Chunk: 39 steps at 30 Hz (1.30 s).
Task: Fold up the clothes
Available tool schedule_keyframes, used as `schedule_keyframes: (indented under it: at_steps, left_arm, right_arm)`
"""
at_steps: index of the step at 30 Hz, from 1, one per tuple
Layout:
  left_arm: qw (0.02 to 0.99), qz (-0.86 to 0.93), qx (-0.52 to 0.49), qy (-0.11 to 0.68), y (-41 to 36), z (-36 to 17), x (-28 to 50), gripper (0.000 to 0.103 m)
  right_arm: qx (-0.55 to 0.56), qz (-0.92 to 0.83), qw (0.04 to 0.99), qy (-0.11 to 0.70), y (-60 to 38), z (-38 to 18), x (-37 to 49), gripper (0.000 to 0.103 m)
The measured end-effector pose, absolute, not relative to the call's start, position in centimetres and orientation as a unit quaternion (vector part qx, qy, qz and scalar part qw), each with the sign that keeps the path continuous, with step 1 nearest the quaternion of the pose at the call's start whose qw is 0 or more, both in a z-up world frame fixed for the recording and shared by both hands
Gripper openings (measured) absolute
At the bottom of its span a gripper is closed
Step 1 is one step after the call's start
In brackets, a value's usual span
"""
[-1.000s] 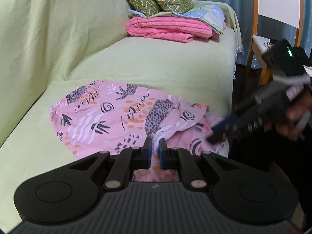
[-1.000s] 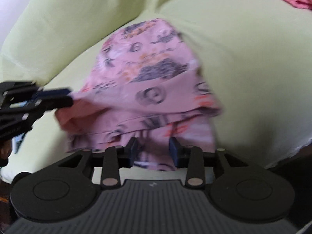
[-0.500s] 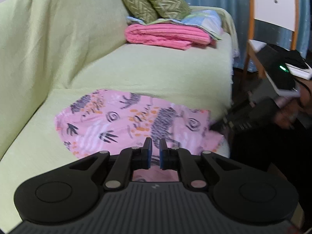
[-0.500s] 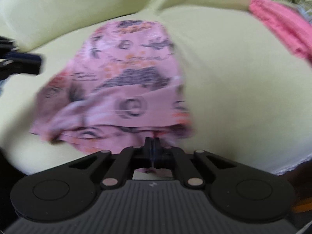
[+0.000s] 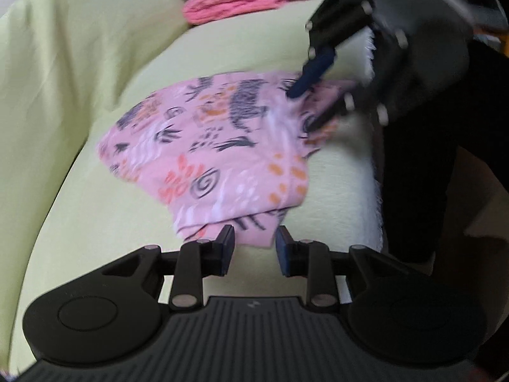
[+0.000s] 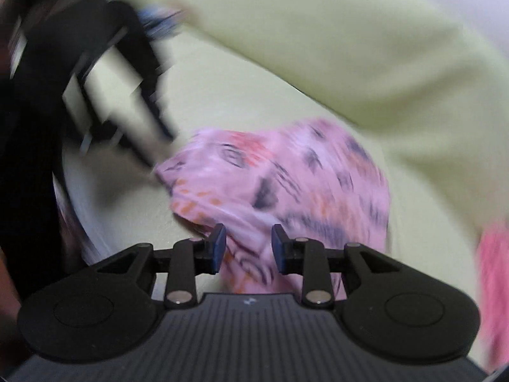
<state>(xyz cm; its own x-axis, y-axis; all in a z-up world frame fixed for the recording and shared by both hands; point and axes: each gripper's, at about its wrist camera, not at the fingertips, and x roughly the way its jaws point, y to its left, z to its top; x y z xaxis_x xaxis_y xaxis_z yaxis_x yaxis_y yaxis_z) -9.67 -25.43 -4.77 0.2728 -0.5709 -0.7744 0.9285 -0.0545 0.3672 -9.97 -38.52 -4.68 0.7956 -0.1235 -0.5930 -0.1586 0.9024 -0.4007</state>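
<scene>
**Pink patterned garment lies folded on the sofa, both grippers spread**

While the pink patterned garment (image 5: pixel 222 146) rests on the seat of the sofa (image 5: pixel 95 63), which is covered with a light green cloth, both grippers stand close to it with their fingers apart. The garment is doubled over, so that one layer lies on another, and its near edge shows two layers at the front of the seat.

In the left wrist view, the left gripper (image 5: pixel 254 248) has its two blue pads spread. The near corner of the garment reaches down between them, but the pads do not press on it; a gap is visible on each side. Farther away in the same view, the right gripper (image 5: pixel 313 95) comes down from the upper right onto the far end of the garment. Its fingers are open too, one blue pad above the cloth and one dark finger at the cloth edge.

In the right wrist view, which is strongly blurred, the right gripper (image 6: pixel 248 248) is spread as well, and the pink cloth (image 6: pixel 286 184) lies between and behind its pads. The left gripper (image 6: pixel 127 73) appears at the upper left only as a dark blurred shape.

A folded bright pink towel (image 5: pixel 248 3) lies farther back on the sofa, well apart from the garment.
</scene>
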Motion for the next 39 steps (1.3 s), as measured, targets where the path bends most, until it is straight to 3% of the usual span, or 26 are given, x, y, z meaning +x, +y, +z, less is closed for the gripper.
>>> schedule_keyframes:
  at_steps: [4, 7, 8, 9, 10, 15, 20, 35, 39]
  left_arm:
    - [0.672, -0.565, 0.437, 0.194, -24.6, -4.4, -9.3, 0.036]
    - [0.68, -0.564, 0.426, 0.192, -24.1, -4.3, -9.1, 0.036]
    - [0.683, -0.565, 0.421, 0.192, -24.0, -4.3, -9.0, 0.036]
    - [0.688, -0.564, 0.415, 0.192, -24.0, -4.3, -8.9, 0.036]
    - [0.692, -0.563, 0.41, 0.192, -23.9, -4.3, -8.9, 0.036]
    - [0.715, -0.552, 0.384, 0.191, -23.9, -4.4, -10.1, 0.042]
    - [0.754, -0.524, 0.343, 0.199, -25.4, -4.3, -11.9, 0.043]
    - [0.859, -0.385, 0.198, 0.273, -30.8, -5.2, -11.3, 0.044]
    - [0.87, -0.358, 0.219, 0.259, -32.5, -5.7, -11.4, 0.044]
  right_arm:
    - [-0.393, 0.04, 0.857, 0.33, -36.2, -6.8, -8.1, 0.026]
    - [-0.429, 0.065, 0.835, 0.339, -35.8, -6.7, -7.4, 0.024]
    - [-0.414, 0.07, 0.841, 0.341, -36.1, -6.2, -7.2, 0.024]
    - [-0.398, 0.075, 0.847, 0.343, -36.4, -5.6, -6.9, 0.017]
    - [-0.382, 0.08, 0.854, 0.345, -36.7, -5.1, -6.6, 0.0]
    - [-0.168, 0.091, 0.911, 0.366, -41.2, -0.6, -4.7, 0.0]
    - [-0.05, 0.106, 0.914, 0.389, -44.5, 0.5, -3.4, 0.0]
    - [0.034, 0.132, 0.925, 0.355, -48.5, 1.7, -2.9, 0.0]
    - [0.045, 0.128, 0.929, 0.345, -48.9, 1.9, -2.7, 0.0]
